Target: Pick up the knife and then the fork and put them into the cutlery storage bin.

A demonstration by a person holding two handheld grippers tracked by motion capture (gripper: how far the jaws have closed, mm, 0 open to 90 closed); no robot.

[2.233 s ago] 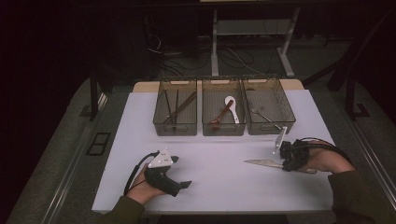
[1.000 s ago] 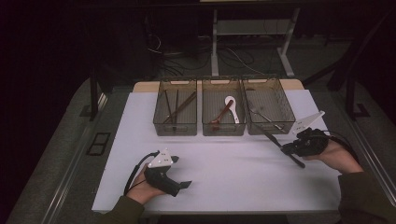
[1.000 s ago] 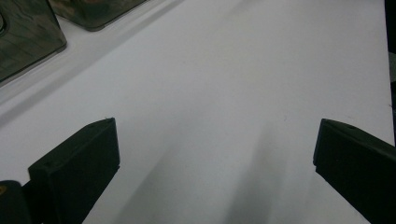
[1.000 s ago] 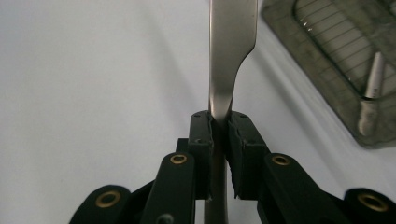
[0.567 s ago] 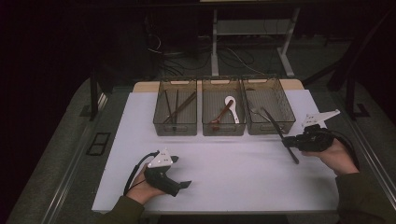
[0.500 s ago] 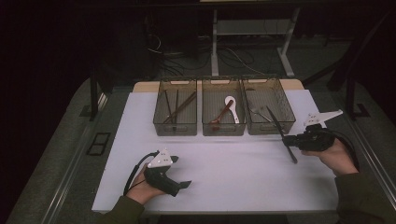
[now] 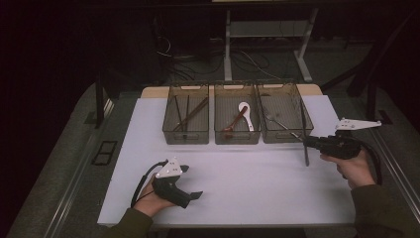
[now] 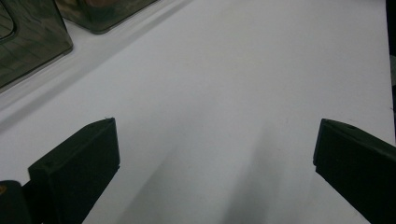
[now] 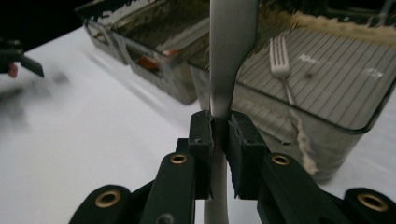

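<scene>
While I'm looking for any brand or lettering, nothing readable is turning up anywhere, not on the bins, the tools or the knife (image 9: 232, 56).

The knife is looking like plain grey metal, a flat smooth blade with no markings showing. In the right gripper view it's running straight up between the pads of the right tool (image 9: 219, 140), which is clamping tight on it, jaws nearly closed with just the metal between them. In the high view the knife (image 7: 303, 134) is hanging in the air at the near right corner of the right bin (image 7: 285, 119), standing roughly crosswise to the tool, its upper part crossing the bin's rim and its lower end sitting over the white surface (image 7: 237, 173).

The top and bottom of the knife are getting cut off in the right gripper view, so I can't tell which end is the handle. A fork (image 9: 281, 70) is lying in the right bin behind it. The middle bin (image 7: 236, 119) is holding a white spoon and a brownish one, and the left bin (image 7: 186, 119) is holding dark sticks, too dim to tell what exactly.

The left tool (image 7: 181, 191) is resting on the near left of the surface in the person's hand, jaws spreading wide with nothing between them.
</scene>
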